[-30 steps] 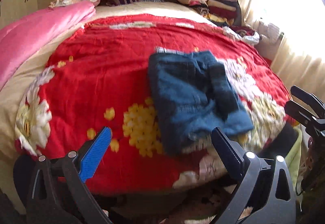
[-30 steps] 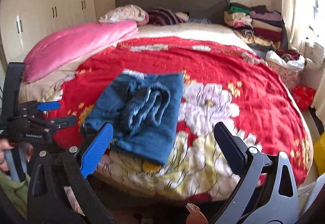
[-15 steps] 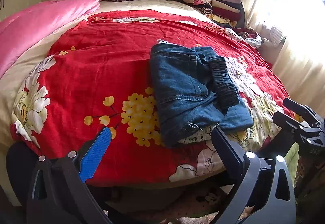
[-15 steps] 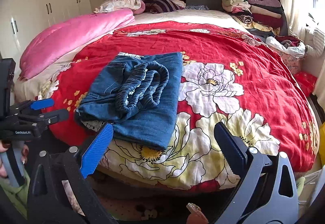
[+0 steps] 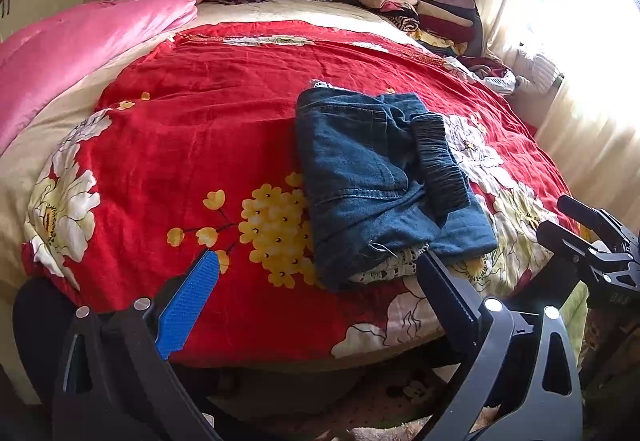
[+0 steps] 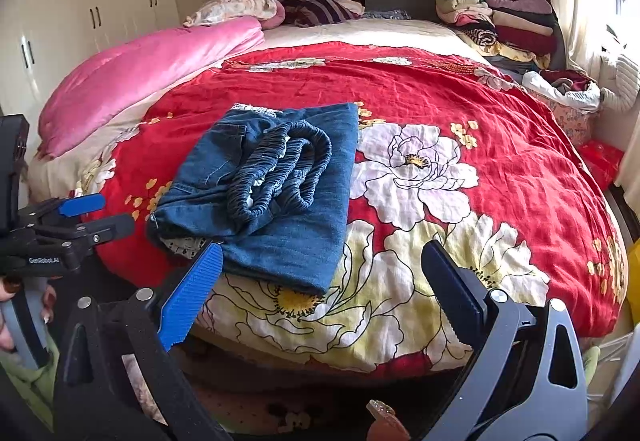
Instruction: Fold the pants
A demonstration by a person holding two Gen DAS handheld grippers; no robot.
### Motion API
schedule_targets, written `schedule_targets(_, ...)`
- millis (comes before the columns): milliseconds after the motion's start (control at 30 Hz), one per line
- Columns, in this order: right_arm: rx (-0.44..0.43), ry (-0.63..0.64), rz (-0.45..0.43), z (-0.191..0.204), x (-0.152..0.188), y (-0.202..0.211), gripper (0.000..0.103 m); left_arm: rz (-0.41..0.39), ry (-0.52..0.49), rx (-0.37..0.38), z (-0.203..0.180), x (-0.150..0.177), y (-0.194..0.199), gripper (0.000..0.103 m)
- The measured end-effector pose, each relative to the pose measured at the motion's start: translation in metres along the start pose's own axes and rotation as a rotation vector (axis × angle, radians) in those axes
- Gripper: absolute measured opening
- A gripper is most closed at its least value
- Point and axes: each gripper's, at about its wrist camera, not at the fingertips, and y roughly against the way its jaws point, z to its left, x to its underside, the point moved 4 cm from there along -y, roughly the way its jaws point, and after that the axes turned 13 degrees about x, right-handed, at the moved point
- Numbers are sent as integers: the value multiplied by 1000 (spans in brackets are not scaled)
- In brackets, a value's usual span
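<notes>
One bed (image 6: pixel 500 53) fills both views, spread with a red floral blanket (image 6: pixel 460 101). The folded denim pants (image 6: pixel 280 193) lie on its near part, elastic waistband (image 6: pixel 280 169) bunched on top. Both tools hang off the bed's near edge: the left gripper (image 5: pixel 320 281) and right gripper (image 6: pixel 320 273), jaws spread wide, holding and touching nothing.
</notes>
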Motion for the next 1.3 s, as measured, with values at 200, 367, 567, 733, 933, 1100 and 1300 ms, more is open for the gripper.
schedule_targets(200,4,-1,0,0,0,0,94,-3,-2,1,-1,0,2,99)
schedule_targets(367,5,-1,1,0,0,0,94,-7,1,-2,-1,-1,4,99)
schedule_targets(567,7,-4,-2,-1,0,1,94,-5,6,-16,0,-2,5,99)
schedule_targets(733,7,-3,2,-3,-1,1,94,0,6,-25,1,-2,5,99)
schedule_targets(933,8,-4,2,-3,-1,1,94,2,5,-30,1,-2,4,99)
schedule_targets(1100,11,-6,1,-4,-2,2,94,2,4,-30,0,-2,4,99)
schedule_targets(1300,14,-9,-1,-5,-2,4,94,-1,3,-29,-1,-2,6,99)
